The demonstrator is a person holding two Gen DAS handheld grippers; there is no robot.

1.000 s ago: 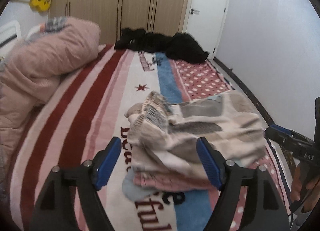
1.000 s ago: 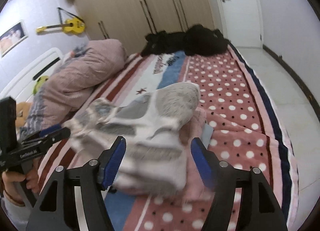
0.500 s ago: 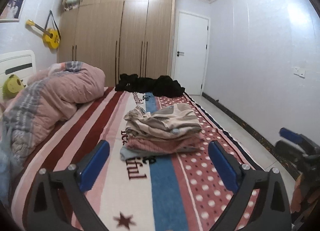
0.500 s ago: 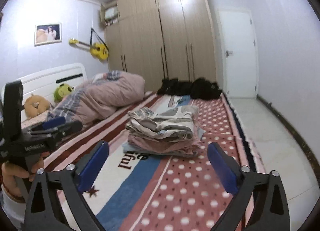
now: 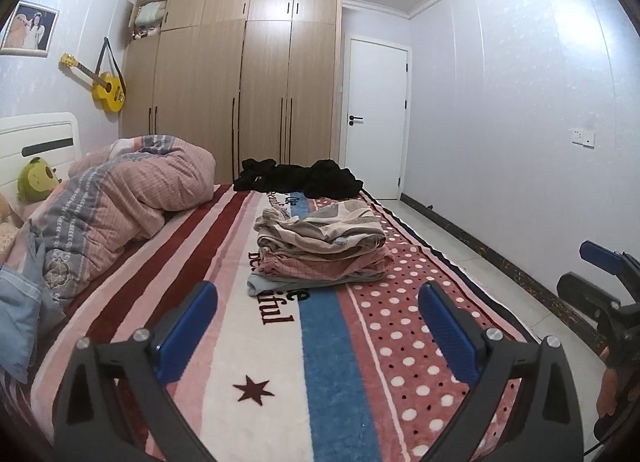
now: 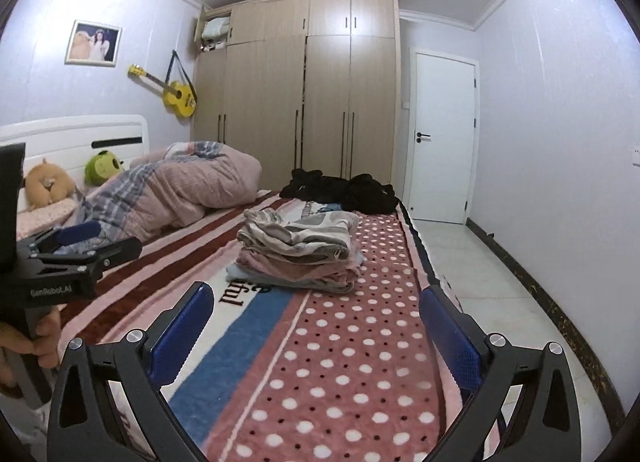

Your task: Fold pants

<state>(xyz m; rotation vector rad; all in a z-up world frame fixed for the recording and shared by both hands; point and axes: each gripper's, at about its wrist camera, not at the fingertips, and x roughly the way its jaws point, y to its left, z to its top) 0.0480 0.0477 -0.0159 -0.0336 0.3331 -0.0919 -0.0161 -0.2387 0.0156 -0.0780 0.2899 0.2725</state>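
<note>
Folded grey-and-beige patterned pants [image 5: 320,228] lie on top of a stack of folded clothes [image 5: 320,266] in the middle of the bed; they also show in the right wrist view [image 6: 298,236]. My left gripper [image 5: 318,322] is open and empty, held well back from the stack above the striped blanket. My right gripper [image 6: 316,324] is open and empty too, also well back. Each gripper shows at the edge of the other's view: the right one [image 5: 600,274], the left one [image 6: 80,246].
A pink quilt [image 5: 132,198] is heaped at the left by the headboard. A pile of black clothes [image 5: 300,180] lies at the bed's far end. Blue denim [image 5: 20,302] lies at the left edge. Floor [image 5: 480,262] runs along the bed's right side.
Both grippers have pulled far back from the stack, which was close between their fingers a second ago. The patterned pants now rest folded on the stack.
</note>
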